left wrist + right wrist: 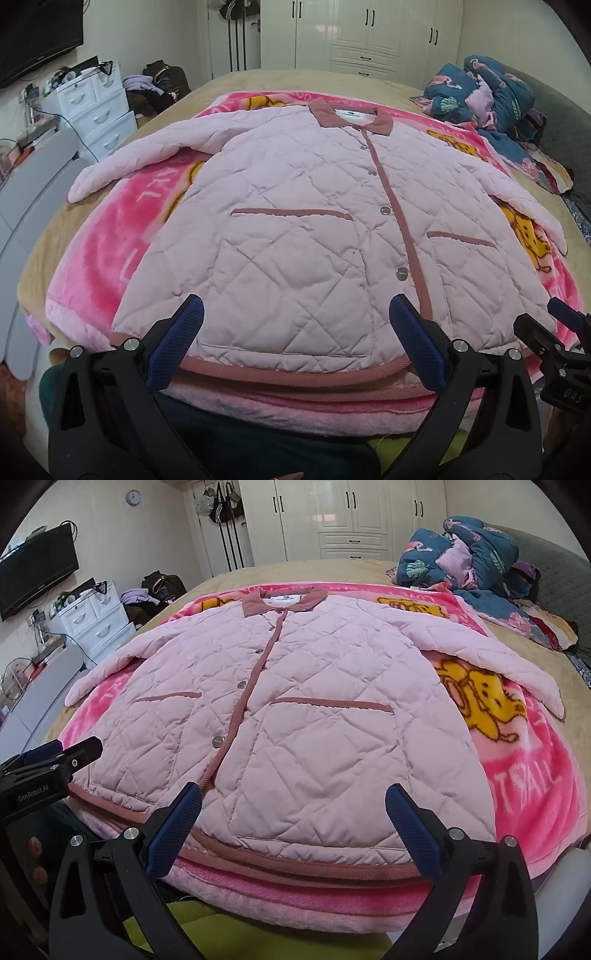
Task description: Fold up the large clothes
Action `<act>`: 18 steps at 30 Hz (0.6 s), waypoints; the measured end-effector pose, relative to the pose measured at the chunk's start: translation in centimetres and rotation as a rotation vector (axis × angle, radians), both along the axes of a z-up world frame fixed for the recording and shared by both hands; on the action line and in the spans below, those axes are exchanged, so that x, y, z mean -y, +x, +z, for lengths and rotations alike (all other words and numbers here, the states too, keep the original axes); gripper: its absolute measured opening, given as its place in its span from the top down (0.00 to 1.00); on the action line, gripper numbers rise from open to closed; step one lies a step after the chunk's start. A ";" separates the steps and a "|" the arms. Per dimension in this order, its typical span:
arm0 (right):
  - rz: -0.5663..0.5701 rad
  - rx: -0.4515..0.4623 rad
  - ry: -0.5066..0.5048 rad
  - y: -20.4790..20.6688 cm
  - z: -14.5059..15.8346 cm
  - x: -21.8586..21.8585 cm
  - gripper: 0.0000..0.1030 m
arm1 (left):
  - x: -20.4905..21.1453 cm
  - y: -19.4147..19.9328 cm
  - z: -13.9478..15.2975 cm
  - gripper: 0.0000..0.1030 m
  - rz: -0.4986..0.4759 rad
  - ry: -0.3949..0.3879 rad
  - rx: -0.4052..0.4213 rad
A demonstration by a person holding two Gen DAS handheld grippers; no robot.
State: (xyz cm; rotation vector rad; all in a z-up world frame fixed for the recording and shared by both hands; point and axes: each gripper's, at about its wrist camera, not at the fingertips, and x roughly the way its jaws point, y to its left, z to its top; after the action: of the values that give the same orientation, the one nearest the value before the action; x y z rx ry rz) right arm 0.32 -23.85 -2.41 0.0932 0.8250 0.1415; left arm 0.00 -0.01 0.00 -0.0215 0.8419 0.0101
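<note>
In the left wrist view, a white drawer unit (99, 107) stands at the upper left of the frame, beside the bed (258, 79). A pink cartoon blanket (122, 236) covers the middle of the bed, and on it the pink quilted jacket (295, 221) lies flat, front up and buttoned, collar toward the top of the frame, hem toward the bottom, sleeves spread out to either side. At the bottom centre the left gripper (295, 343) hangs over the hem with its jaws spread as wide as they go; its blue-padded fingers (184, 332) stand well apart above the fabric and grip nothing. Whether the tips brush the cloth cannot be told. At the lower right edge of this frame the right gripper (554, 332) shows partly, just beside the left one. A heap of dark blue flamingo-print bedding (491, 92) sits at the upper right

In the right wrist view, the left gripper (48, 760) enters at the left edge over the jacket's (295, 701) lower corner. At the bottom centre the right gripper (295, 823) is likewise fully spread over the hem, pads (406, 819) apart, holding nothing
</note>
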 end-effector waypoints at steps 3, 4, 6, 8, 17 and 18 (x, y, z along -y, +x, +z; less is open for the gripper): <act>0.001 0.005 -0.003 -0.1 0.0 0.0 0.04 | 0.0 0.0 0.0 0.09 0.000 -0.004 0.000; 0.001 0.002 0.001 -0.1 0.0 0.0 0.04 | 0.0 0.0 0.0 0.09 0.000 -0.004 0.000; 0.001 0.001 0.002 -0.1 0.0 0.0 0.04 | 0.0 0.0 0.0 0.09 0.001 -0.002 -0.001; 0.001 0.003 0.003 -0.1 0.0 0.0 0.04 | 0.0 0.0 0.0 0.09 0.001 0.000 0.000; 0.001 0.003 0.005 -0.2 0.0 0.0 0.04 | 0.0 0.1 0.0 0.09 0.002 0.003 0.000; 0.001 0.004 0.005 -0.2 0.1 0.0 0.04 | 0.0 0.1 0.0 0.09 0.001 0.003 0.001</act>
State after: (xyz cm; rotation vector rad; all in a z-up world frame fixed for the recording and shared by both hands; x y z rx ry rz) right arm 0.15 -23.85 -2.36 0.0972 0.8210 0.1448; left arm 0.12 -0.04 0.00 -0.0197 0.8410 0.0125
